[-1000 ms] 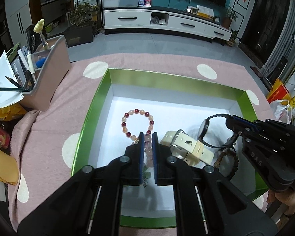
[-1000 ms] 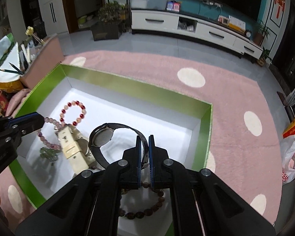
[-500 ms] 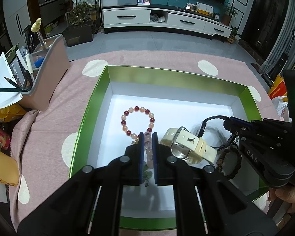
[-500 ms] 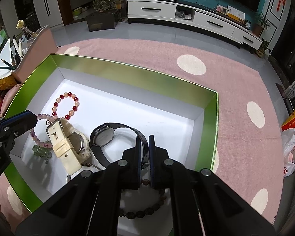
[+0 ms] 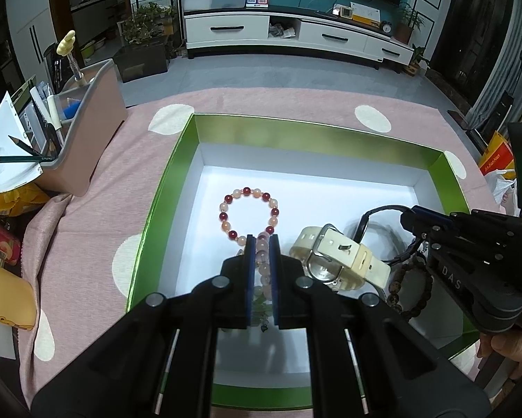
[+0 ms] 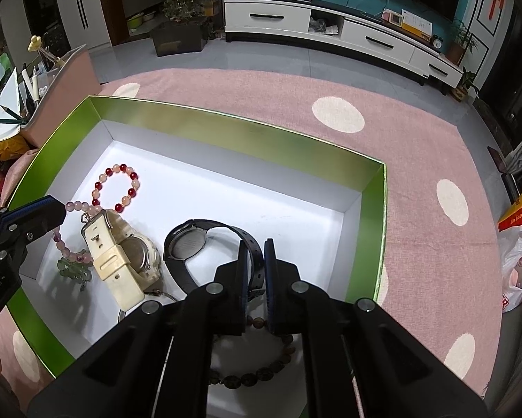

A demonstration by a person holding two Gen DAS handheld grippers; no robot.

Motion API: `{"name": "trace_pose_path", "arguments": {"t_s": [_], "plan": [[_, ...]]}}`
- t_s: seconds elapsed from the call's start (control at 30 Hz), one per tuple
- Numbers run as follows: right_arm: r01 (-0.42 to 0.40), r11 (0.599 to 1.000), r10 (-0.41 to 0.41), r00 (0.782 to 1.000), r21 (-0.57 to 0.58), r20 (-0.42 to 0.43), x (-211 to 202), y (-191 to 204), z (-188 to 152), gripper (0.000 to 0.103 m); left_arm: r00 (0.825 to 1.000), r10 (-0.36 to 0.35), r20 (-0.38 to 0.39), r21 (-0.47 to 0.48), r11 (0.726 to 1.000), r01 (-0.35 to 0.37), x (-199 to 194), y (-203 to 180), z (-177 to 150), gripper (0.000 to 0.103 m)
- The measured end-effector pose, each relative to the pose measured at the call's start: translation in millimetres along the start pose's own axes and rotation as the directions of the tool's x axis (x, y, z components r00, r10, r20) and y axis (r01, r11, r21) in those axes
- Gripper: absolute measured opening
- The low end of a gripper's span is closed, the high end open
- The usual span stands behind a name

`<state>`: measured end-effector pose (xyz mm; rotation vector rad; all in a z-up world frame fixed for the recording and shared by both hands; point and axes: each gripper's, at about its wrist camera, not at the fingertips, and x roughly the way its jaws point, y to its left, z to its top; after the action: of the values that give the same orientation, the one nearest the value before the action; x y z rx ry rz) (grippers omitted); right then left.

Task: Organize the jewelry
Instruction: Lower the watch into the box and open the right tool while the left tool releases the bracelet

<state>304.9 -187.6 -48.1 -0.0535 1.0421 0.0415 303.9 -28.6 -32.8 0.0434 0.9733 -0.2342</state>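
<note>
Green walls frame the box (image 6: 198, 129), white floor inside, sitting on the pink dotted cloth (image 6: 417, 146) over the worktop, and every piece in sight is already in it. The left claw (image 5: 262, 240) is clamped on the pale pink bead bracelet (image 6: 73, 205), the strand running between its blue pads near the box's front-left corner, green charm (image 6: 73, 270) trailing below. The right claw (image 6: 253, 249) is pinched on the strap of the black watch (image 6: 186, 242), its face lying on the white floor near the middle of the box.

Between the two claws, the cream watch (image 6: 121, 257) lies touching the pink strand and just beside the black watch. The red-and-peach bracelet (image 6: 116, 188) lies in a neat ring toward the left wall, clear of both claws. The brown wooden bead bracelet (image 6: 257, 372) lies at the front edge, under the right claw.

Progress, as I read it: collecting looks done, arranging does not. Three pieces crowd the front-left half, while the back and right of the box floor lie bare. Still to do: spread the held bracelet and black watch apart, then release.
</note>
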Motion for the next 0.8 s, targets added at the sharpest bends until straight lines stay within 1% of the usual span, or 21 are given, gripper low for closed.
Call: {"name": "trace_pose_path", "arguments": {"t_s": [0.3,0.5,0.53,0.57,0.6,0.63,0.8], "plan": [[0.004,1.000,-0.004,1.000,0.000,0.001,0,1,0,0.009,1.000,0.006,0.001,-0.002,1.000,-0.006,-1,2,1,0.007],[0.005,1.000,-0.005,1.000,0.008,0.014,-2,2,0,0.011,1.000,0.011,0.007,0.002,1.000,-0.011,-4,3,2,0.007],[0.005,1.000,-0.005,1.000,0.010,0.016,-4,1,0,0.016,1.000,0.011,0.008,0.001,1.000,-0.011,-5,3,2,0.007],[0.008,1.000,-0.008,1.000,0.015,0.021,-5,0,0,0.022,1.000,0.011,0.008,-0.001,1.000,-0.011,-5,3,2,0.007],[0.009,1.000,-0.009,1.000,0.021,0.023,-6,-2,0,0.025,1.000,0.012,0.008,-0.002,1.000,-0.012,-6,3,2,0.007],[0.008,1.000,-0.008,1.000,0.029,0.028,-7,-4,0,0.026,1.000,0.013,0.008,-0.003,1.000,-0.013,-6,2,2,0.009],[0.004,0.999,-0.006,0.999,0.054,0.040,-14,-14,1,0.028,1.000,0.017,0.010,-0.008,1.000,-0.017,-9,2,3,0.014]]}}
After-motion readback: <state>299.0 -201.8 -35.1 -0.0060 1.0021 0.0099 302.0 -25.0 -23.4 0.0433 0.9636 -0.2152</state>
